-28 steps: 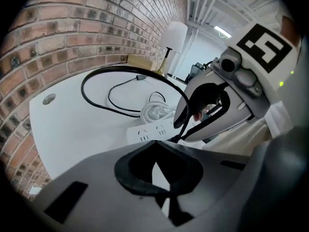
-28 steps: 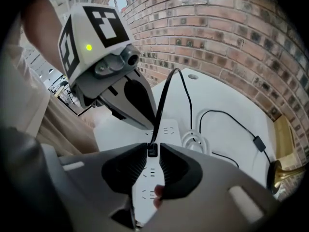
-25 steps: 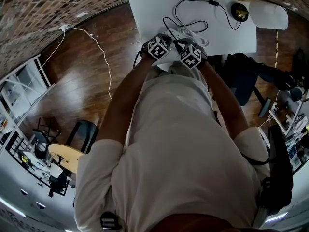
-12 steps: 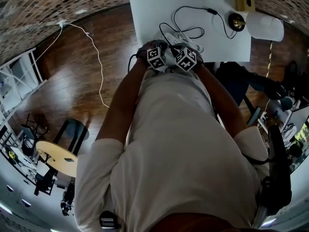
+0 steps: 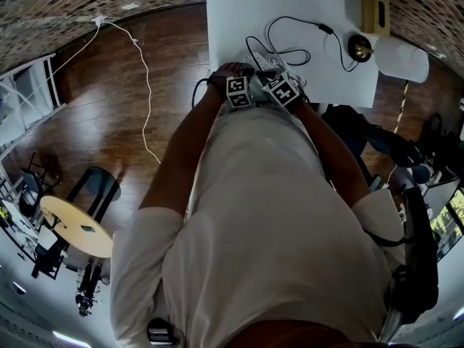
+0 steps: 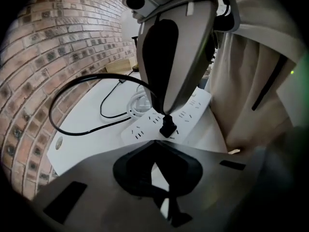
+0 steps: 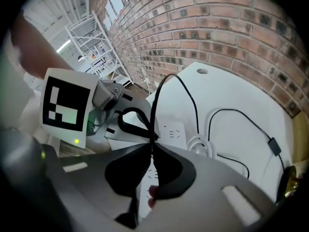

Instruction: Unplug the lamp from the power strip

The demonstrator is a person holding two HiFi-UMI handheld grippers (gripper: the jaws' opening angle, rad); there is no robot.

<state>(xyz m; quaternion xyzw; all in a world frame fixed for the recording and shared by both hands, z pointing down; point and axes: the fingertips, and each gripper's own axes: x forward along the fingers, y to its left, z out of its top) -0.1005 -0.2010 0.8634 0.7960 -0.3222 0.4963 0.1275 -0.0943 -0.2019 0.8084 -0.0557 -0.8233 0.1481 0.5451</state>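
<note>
The white power strip (image 6: 145, 124) lies near the table's front edge, with a black plug (image 6: 167, 127) in one socket. The plug's black lamp cord (image 5: 290, 24) loops across the table to the lamp (image 5: 401, 58), which has a gold base and a white shade. My right gripper (image 7: 150, 144) is shut on the cord just above the plug. From the left gripper view, its fingers (image 6: 169, 81) come down from above onto that spot. My left gripper (image 6: 154, 143) has its tips together, with nothing visible between them. They sit right beside the plug over the strip (image 7: 171, 129).
The strip's own white cable lies coiled (image 7: 200, 146) beyond it. A wooden box (image 5: 375, 11) stands at the back of the white table (image 5: 239, 13) next to the brick wall. A dark chair (image 5: 362, 129) is at the right, and a white cable (image 5: 145, 71) trails over the wooden floor.
The two marker cubes have drawn closer together at the table's front edge, and the left one has rolled. The head view has shifted a little.
</note>
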